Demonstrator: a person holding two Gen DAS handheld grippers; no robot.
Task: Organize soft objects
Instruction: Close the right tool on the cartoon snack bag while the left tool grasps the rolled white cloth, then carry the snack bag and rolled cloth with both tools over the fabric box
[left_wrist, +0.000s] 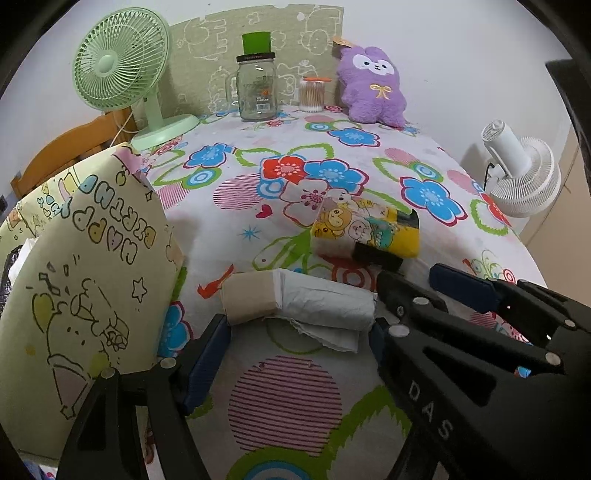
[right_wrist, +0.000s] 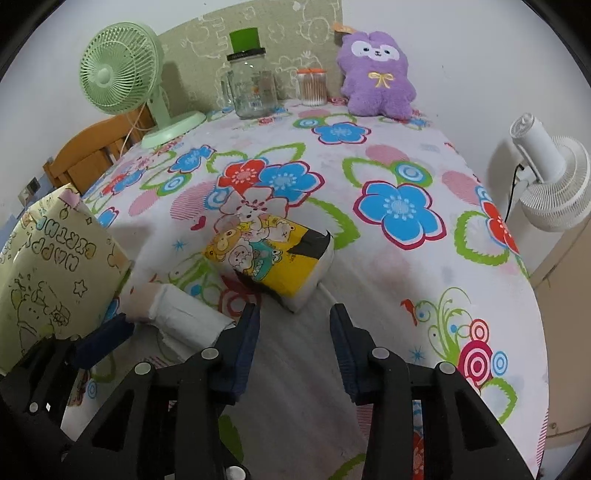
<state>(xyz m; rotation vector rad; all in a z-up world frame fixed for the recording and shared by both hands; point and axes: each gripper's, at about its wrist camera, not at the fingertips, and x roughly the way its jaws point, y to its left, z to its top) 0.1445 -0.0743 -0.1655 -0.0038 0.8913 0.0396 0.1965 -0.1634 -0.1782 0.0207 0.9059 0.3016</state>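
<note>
The left gripper (left_wrist: 299, 332), marked "DAS", stands spread around a paper roll (left_wrist: 299, 301); the right gripper (right_wrist: 293, 314) gapes empty, near a cartoon tissue pack (right_wrist: 273, 254). A "HAPPY BIRTHDAY" bag (left_wrist: 81, 280) stands beside, and a jar (left_wrist: 312, 92) holds cotton swabs.

Domestic room, lived-in, most likely a bedroom or family corner. Evidence: table draped in a flower-printed cloth (right_wrist: 399, 206) rather than a work surface; purple plush animal (left_wrist: 373, 86) propped against the plain white wall; mint-green desk fan (left_wrist: 122, 70) at the far left; white fan (right_wrist: 554, 184) beside the table at the right, plugged in by a dark cord; glass mason-jar mug (left_wrist: 257, 88) and a jar of cotton swabs (left_wrist: 311, 94) at the back; cartoon-printed panel (left_wrist: 258, 44) leaning behind them; wooden chair back (right_wrist: 92, 151) at the left; birthday gift bag (left_wrist: 81, 280).
</note>
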